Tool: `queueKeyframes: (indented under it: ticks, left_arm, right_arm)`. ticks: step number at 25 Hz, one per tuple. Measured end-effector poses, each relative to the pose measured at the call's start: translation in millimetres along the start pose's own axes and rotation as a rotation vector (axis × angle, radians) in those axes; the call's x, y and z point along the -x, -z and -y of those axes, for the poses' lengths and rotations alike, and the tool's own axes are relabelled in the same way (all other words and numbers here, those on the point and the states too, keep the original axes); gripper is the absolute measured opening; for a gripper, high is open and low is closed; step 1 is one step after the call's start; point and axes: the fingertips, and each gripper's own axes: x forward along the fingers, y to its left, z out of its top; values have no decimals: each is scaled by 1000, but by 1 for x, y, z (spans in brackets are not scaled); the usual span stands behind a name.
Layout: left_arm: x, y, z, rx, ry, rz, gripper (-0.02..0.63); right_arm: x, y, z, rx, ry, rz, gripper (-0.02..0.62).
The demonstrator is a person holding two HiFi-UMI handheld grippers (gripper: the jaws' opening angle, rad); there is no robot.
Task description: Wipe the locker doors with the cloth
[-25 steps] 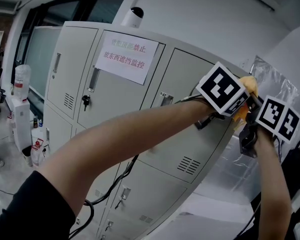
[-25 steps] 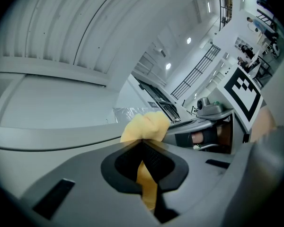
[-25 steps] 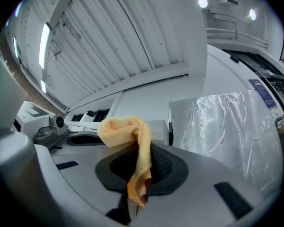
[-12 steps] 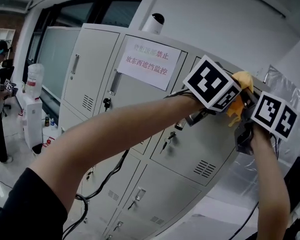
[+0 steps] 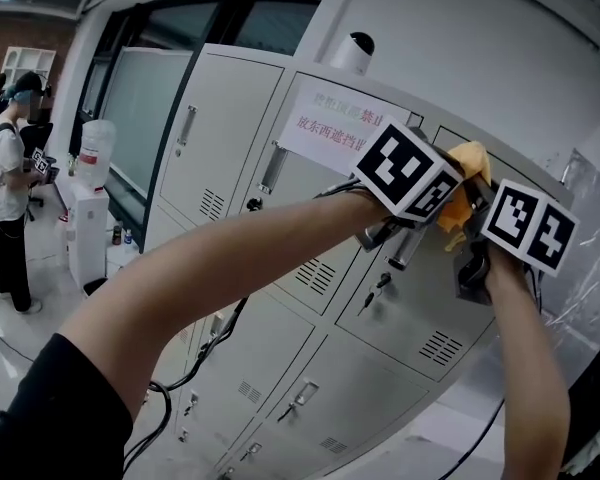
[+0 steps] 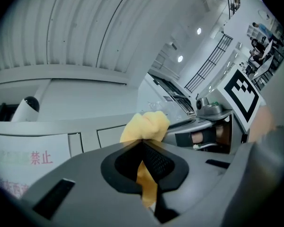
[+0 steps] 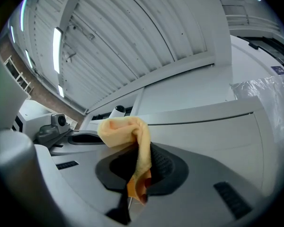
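Note:
A yellow cloth (image 5: 467,164) is bunched against the top of a grey locker door (image 5: 432,286), just right of the white paper sign (image 5: 325,128). My left gripper (image 5: 446,190) and right gripper (image 5: 477,220) meet at the cloth, each shut on a part of it. In the left gripper view the cloth (image 6: 145,126) bulges out above the closed jaws of the left gripper (image 6: 143,145), with a strip hanging down between them. In the right gripper view the cloth (image 7: 124,128) folds over and hangs down through the closed jaws of the right gripper (image 7: 141,167).
The locker bank (image 5: 220,138) has two rows of doors with handles and vents. A white dome camera (image 5: 353,52) sits on top. At left are a water dispenser (image 5: 90,203) and a standing person (image 5: 7,193). Plastic sheeting (image 5: 588,268) hangs to the right of the lockers.
Both grippers have slid left along the upper lockers with the cloth, from the right edge of the door toward the paper sign. The head view has swung left too.

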Motion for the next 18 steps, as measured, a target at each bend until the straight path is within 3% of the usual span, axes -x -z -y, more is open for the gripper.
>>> queueKeyframes:
  ticks: [9, 15, 18]
  left_arm:
    - [9, 32, -22, -2, -37, -13, 20]
    - [7, 38, -25, 22, -27, 35, 20]
    - [6, 39, -24, -19, -41, 34, 20]
  right_arm:
    - [-25, 24, -18, 42, -17, -22, 63]
    - [-28, 26, -19, 70, 3, -18, 63]
    - [-26, 26, -18, 72, -2, -17, 63]
